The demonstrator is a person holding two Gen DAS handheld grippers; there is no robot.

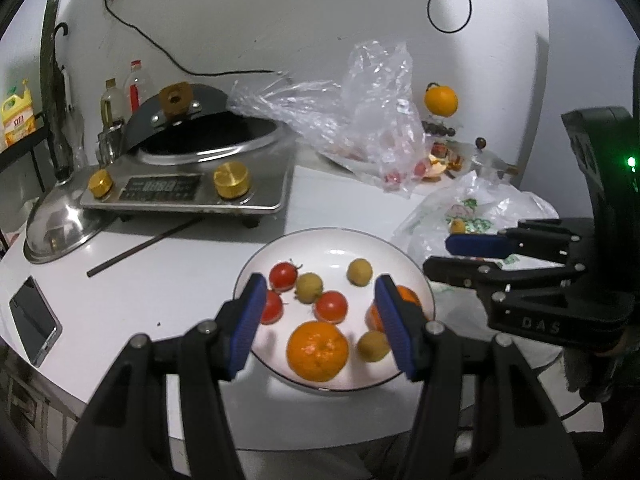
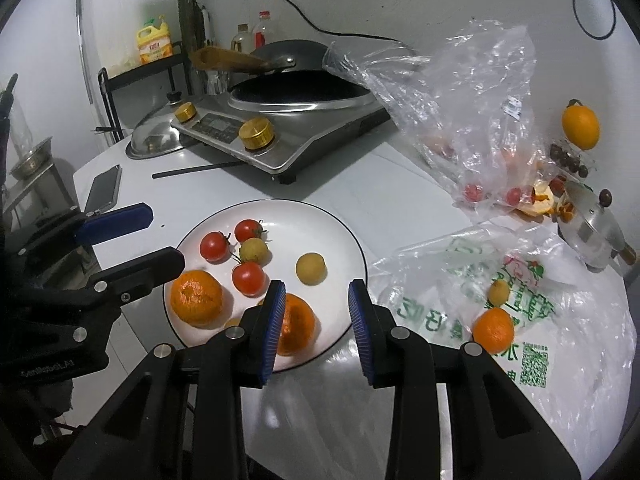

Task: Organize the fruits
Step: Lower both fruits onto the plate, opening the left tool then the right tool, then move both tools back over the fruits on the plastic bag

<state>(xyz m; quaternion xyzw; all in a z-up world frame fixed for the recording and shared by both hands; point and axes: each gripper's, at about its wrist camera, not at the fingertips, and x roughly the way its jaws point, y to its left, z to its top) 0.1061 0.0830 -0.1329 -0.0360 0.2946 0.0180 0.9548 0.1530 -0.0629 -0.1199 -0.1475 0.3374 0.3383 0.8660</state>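
Observation:
A white plate (image 1: 312, 244) (image 2: 344, 236) on the white table holds two tangerines (image 1: 318, 351) (image 2: 196, 298), three cherry tomatoes (image 1: 331, 306) (image 2: 248, 278) and three yellow longans (image 1: 359, 272) (image 2: 310, 268). My left gripper (image 1: 320, 324) is open and empty, just above the plate's near side. My right gripper (image 2: 318, 330) is open and empty over the plate's right edge, with the second tangerine (image 2: 298, 330) behind its left finger. A third tangerine (image 2: 494, 330) and a longan (image 2: 499, 292) lie on a printed plastic bag (image 2: 532, 344) to the right.
An induction cooker with a wok (image 1: 192, 176) (image 2: 288, 128) stands behind the plate. A steel lid (image 1: 60, 224), a phone (image 1: 34, 320) and a chopstick (image 1: 144, 246) lie left. A clear bag with tomatoes (image 2: 472, 120), peels and a kettle (image 2: 592, 236) sit at the right.

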